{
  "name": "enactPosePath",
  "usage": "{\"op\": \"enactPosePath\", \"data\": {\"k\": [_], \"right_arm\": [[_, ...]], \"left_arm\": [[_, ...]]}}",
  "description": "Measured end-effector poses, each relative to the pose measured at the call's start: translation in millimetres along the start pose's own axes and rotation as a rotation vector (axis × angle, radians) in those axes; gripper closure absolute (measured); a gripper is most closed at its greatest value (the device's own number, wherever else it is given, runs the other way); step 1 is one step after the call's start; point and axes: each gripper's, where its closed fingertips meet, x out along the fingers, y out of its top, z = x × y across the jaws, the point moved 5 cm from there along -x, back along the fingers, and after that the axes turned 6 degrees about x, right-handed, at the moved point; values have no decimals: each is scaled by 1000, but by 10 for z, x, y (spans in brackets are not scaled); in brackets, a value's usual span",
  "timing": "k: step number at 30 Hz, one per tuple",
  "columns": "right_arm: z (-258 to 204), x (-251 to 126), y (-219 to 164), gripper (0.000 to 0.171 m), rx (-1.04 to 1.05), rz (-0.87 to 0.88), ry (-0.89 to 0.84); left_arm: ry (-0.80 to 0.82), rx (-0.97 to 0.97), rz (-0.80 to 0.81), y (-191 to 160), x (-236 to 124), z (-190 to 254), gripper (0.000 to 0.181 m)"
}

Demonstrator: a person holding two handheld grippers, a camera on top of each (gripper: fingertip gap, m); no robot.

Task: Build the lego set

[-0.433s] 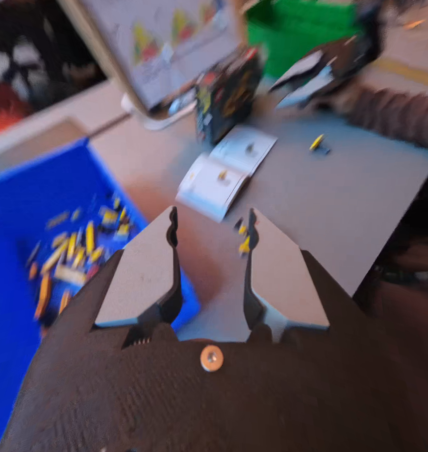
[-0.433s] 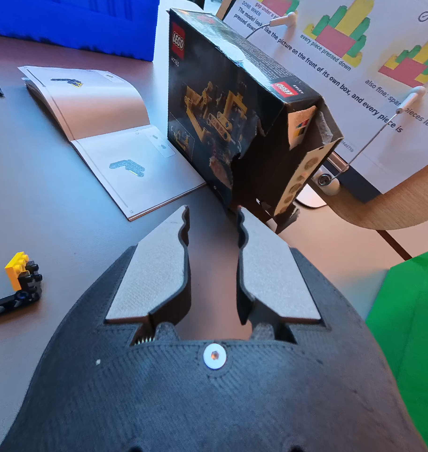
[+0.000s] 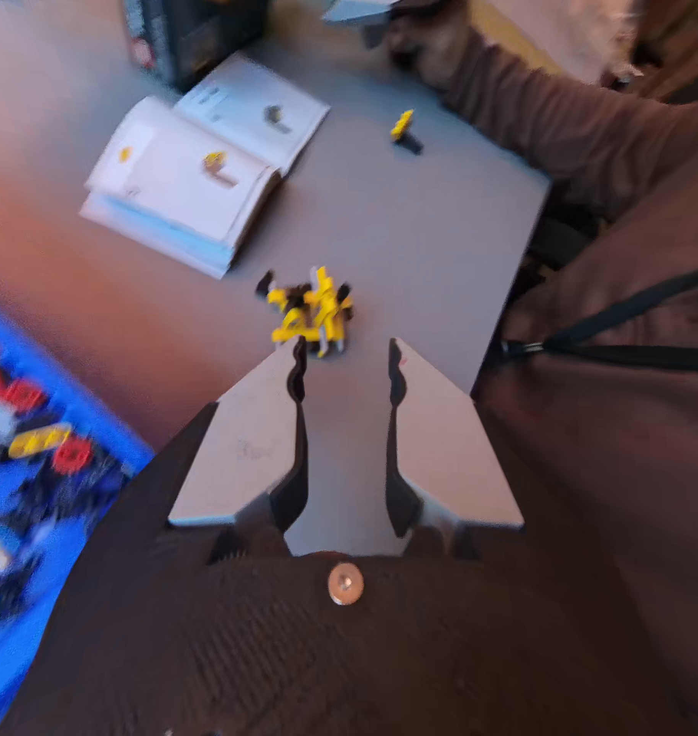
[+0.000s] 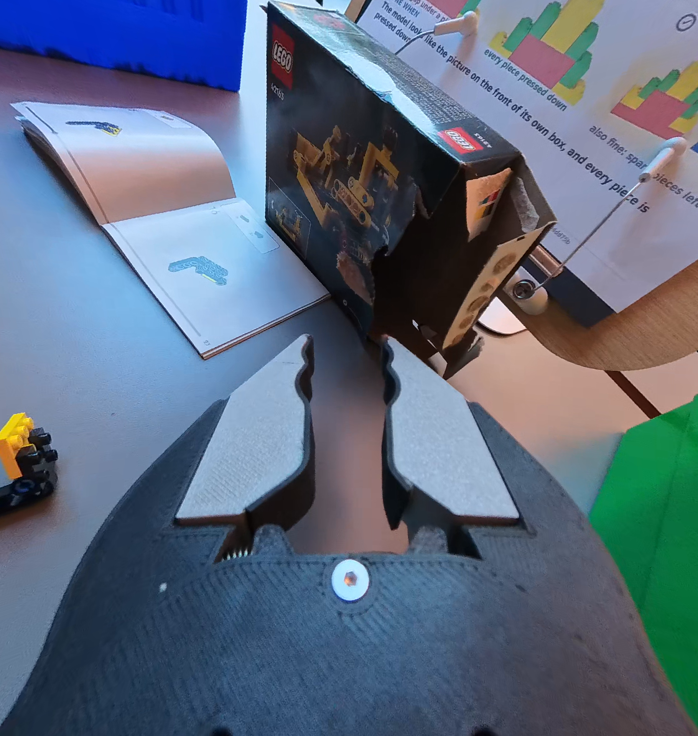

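Grey table (image 3: 399,239) carries booklet (image 3: 204,167), yellow model (image 3: 311,310); left gripper (image 3: 344,346) and right gripper (image 4: 346,342) spread, empty.

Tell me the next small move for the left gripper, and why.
Probably ease the left gripper forward and down onto the yellow and black model. Its jaws stand open and empty, and the model lies on the grey table just beyond the fingertips, slightly left of the gap. The view is blurred, so slow down first.

Yellow-black partly built lego model (image 3: 309,310) on grey table, small yellow-black subassembly (image 4: 20,458) well apart
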Motion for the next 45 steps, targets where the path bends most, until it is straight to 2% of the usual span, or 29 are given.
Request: {"op": "enactPosePath", "data": {"k": [1, 4, 7, 10, 12, 14, 15, 16, 18, 20, 21, 23, 27, 32, 34, 38, 43, 45], "right_arm": [[-3, -5, 2, 142, -3, 4, 1], [-20, -15, 10, 142, -13, 15, 8], [-40, -21, 17, 144, -22, 23, 20], [-48, -24, 37, 145, -14, 41, 41], [-32, -29, 43, 145, -2, 48, 38], [-20, -38, 50, 145, 4, 57, 30], [-17, -40, 50, 146, 5, 58, 25], [-14, -40, 50, 146, 5, 58, 21], [-9, -41, 48, 146, 7, 56, 18], [2, -45, 44, 146, 11, 55, 11], [9, -47, 42, 146, 13, 55, 6], [25, -44, 36, 146, 16, 49, -6], [71, -13, 2, 145, 8, 11, -52], [142, -29, -20, 145, 11, -1, -129], [177, -55, -32, 145, 27, -2, -156], [229, -83, -50, 145, 50, -6, -189], [223, -40, -61, 142, 53, -30, -194], [197, -9, -45, 142, 51, -33, -191]], "left_arm": [[-4, 41, -4, 79, 58, 19, 143], [219, 90, -18, 191, -134, -184, 140], [291, -25, 2, 114, -508, -235, 132], [485, -129, -186, -251, -714, -413, 105], [573, -159, -274, -415, -731, -498, 101], [544, -171, -239, -390, -581, -525, 97], [450, -167, -201, -328, -422, -476, 98], [299, -140, -180, -255, -236, -342, 89], [209, -5, -207, -167, -74, -181, 71], [159, 39, -109, -32, -206, -127, 113], [156, -1, -34, 48, -355, -168, 118], [198, -62, 87, 137, -691, -304, 115], [515, -45, 136, 248, -1196, -756, 117], [608, 28, 233, 779, -1544, -1198, 116], [600, 22, 243, 974, -1646, -1388, 115], [620, 42, 203, 1193, -1690, -1712, 117], [577, 94, 203, 1228, -1483, -1900, 124], [600, 112, 138, 1240, -1456, -1991, 126]]}}
